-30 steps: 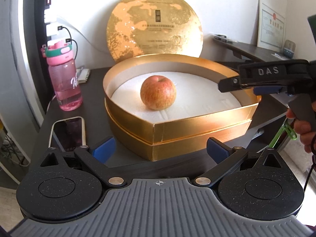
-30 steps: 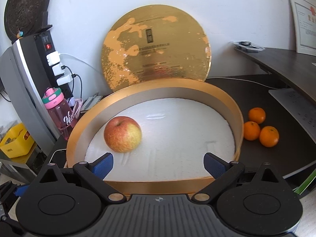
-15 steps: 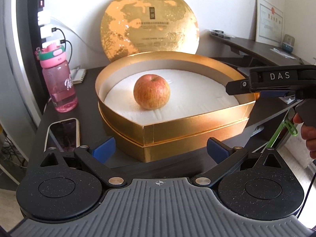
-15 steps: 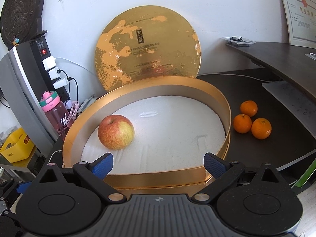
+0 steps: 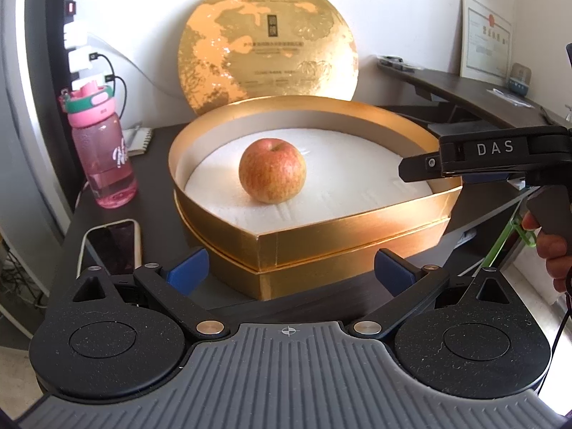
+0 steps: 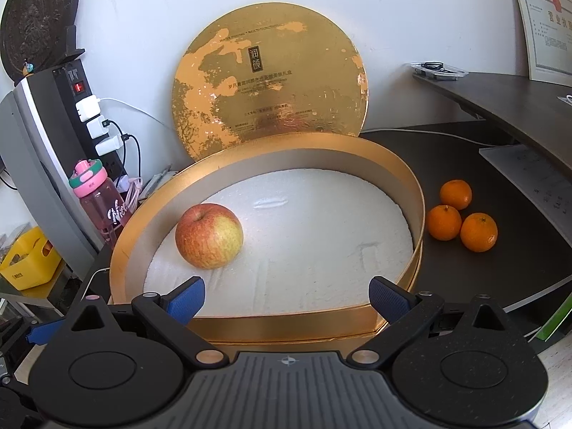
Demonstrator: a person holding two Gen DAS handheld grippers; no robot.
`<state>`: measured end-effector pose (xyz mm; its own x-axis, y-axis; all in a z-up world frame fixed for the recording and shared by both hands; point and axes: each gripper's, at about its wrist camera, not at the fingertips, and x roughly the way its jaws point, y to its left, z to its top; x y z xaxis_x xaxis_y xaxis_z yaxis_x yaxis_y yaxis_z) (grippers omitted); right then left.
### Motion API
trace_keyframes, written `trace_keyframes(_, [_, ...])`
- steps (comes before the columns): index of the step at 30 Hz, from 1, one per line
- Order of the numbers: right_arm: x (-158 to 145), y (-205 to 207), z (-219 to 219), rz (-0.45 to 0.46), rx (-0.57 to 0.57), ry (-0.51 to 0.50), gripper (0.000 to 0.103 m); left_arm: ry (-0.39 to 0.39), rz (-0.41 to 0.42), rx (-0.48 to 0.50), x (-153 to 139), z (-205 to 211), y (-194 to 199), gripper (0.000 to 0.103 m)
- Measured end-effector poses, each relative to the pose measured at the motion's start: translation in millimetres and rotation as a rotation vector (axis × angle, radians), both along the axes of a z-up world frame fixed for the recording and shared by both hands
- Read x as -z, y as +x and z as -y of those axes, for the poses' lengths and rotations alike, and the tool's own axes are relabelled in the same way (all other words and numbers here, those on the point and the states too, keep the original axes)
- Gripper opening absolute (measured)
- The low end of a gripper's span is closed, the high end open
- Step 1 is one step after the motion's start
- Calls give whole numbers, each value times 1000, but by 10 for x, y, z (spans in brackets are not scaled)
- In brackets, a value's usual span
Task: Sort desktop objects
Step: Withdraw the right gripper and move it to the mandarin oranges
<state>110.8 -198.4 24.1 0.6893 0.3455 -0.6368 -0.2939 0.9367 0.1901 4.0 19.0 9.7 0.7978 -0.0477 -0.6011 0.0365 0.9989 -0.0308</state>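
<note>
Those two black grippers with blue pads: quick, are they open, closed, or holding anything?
Left gripper: open, holding nothing, in front of the gold box.
Right gripper: open, holding nothing.

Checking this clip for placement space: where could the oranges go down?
Most free: the white liner of the gold box, right of the apple. Dark desk in front of the oranges is also bare. Crowded: left of the box, with bottle and phone.
</note>
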Motion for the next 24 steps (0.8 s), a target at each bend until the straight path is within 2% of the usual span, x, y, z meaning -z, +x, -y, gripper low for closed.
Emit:
trace_keyframes(4, [-13, 37, 76, 8, 11, -9, 99, 6, 2, 11, -18, 41, 52, 101])
trace_keyframes(14, [-73, 113, 574, 48, 131, -34, 99, 20, 13, 49, -95, 212, 238, 101])
trace_keyframes(20, [34, 146, 865, 52, 200, -41, 97, 28, 0, 71, -78, 336, 370, 101])
trace_keyframes(24, [135, 254, 1033, 72, 232, -50, 83, 35, 2, 67, -86, 371, 454, 101])
